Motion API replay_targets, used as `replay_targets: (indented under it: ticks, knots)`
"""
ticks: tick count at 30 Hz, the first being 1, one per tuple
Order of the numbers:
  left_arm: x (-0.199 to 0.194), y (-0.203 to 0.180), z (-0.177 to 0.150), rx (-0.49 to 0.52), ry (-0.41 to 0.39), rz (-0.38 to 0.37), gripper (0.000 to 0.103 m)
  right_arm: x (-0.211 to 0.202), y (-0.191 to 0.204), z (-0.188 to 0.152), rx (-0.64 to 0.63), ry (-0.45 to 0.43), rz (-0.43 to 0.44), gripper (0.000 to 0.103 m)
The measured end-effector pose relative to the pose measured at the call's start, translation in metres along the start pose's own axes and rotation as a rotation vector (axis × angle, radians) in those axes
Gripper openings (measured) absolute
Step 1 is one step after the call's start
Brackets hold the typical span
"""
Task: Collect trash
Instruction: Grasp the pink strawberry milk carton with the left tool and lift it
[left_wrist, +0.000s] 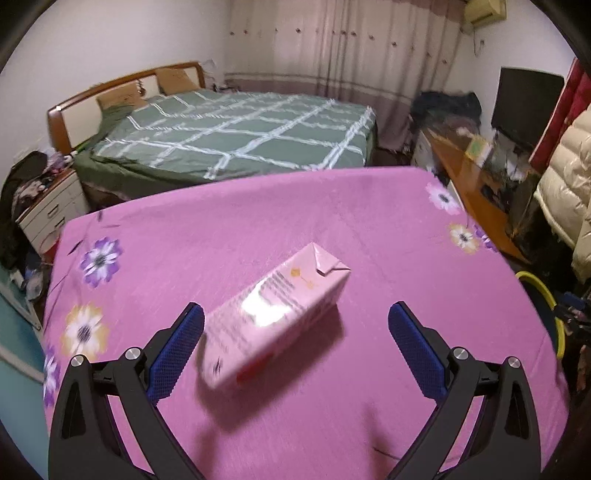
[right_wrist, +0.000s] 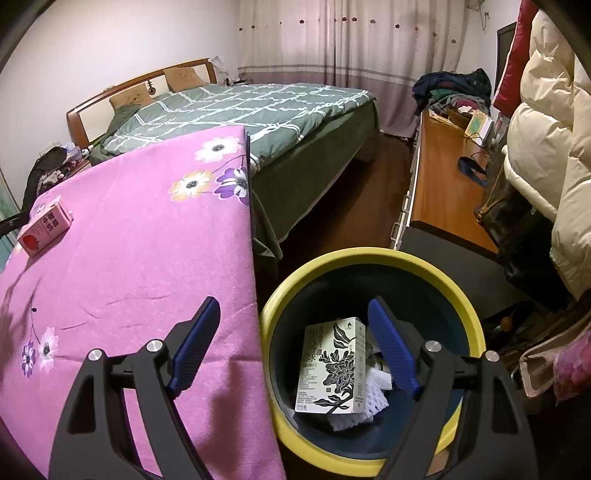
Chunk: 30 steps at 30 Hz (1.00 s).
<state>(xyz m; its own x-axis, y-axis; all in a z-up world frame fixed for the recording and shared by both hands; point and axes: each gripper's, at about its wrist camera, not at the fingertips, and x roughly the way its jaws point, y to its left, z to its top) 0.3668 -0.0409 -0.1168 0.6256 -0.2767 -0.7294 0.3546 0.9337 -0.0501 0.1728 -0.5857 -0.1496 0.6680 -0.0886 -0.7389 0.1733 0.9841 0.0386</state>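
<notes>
Left wrist view puts my left gripper (left_wrist: 295, 325) low in frame, its ribbed blue pads spread wide and gripping nothing; a glossy pink milk carton (left_wrist: 273, 317), rectangular with a folded gable end, lies on its side between them on the pink floral tablecloth (left_wrist: 221, 229), touching neither pad as far as I can tell. On the right wrist view, my right gripper (right_wrist: 293, 325) gapes empty above a round yellow-rimmed bin (right_wrist: 369, 266) at lower centre, which holds a black-and-white flower-printed box (right_wrist: 332, 365) and white foam netting (right_wrist: 376, 387).
</notes>
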Motion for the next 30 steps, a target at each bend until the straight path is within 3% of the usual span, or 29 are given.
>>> replay_targets:
  ticks: [4,14,20,27,30]
  knots:
    - [0.024,0.001,0.009,0.09,0.033,0.064,0.098,0.001,-0.003,-0.001,-0.001,0.006,-0.001,0.078]
    - [0.042,0.022,0.03,0.122,0.056,0.073,0.098,-0.001,-0.011,-0.002,0.006,0.01,-0.007,0.078]
    - [0.051,0.014,0.035,0.238,0.062,0.113,0.098,-0.004,-0.01,-0.002,-0.002,0.012,-0.012,0.078]
    - [0.078,0.025,0.049,0.277,0.163,-0.017,0.096,-0.007,-0.005,0.0,-0.021,0.024,-0.015,0.078]
    - [0.094,0.029,0.048,0.269,0.221,-0.067,0.082,-0.009,-0.005,0.002,-0.017,0.03,0.002,0.078]
